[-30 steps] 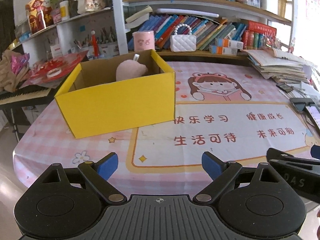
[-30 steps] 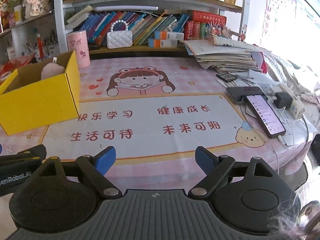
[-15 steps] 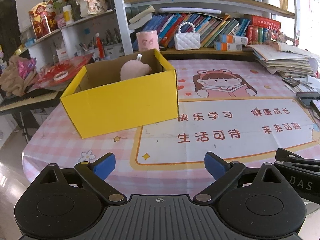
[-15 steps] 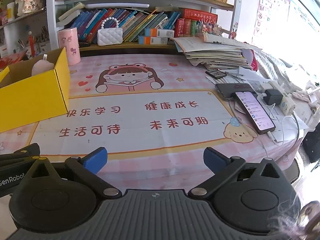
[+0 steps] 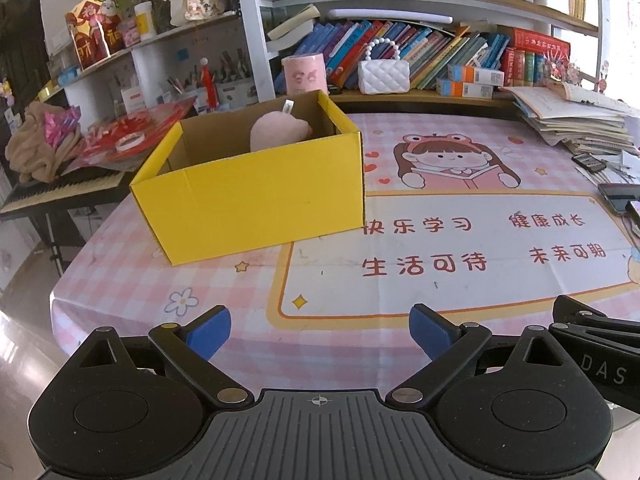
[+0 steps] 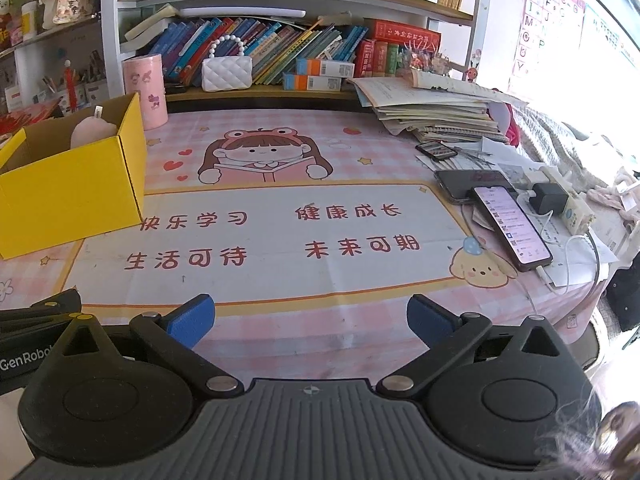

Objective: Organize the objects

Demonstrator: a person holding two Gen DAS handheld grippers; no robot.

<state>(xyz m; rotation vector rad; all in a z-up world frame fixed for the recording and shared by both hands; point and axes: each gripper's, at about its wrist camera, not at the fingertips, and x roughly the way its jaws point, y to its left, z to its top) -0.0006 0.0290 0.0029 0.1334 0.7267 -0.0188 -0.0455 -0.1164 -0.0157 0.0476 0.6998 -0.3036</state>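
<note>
Yellow cardboard box (image 5: 256, 196) sits ahead and to the left of your left tongs (image 5: 320, 330), with its long side facing you. A pink soft toy (image 5: 278, 131) lies inside, at the far end. Your left tongs are wide open and hold nothing. Your right tongs (image 6: 311, 318) are wide open and empty too, and the box is far off to their left, so your left hand is nearer

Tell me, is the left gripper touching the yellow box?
Apart. The left wrist view shows the open left gripper at the table's near edge, with bare tablecloth between it and the yellow box.
</note>
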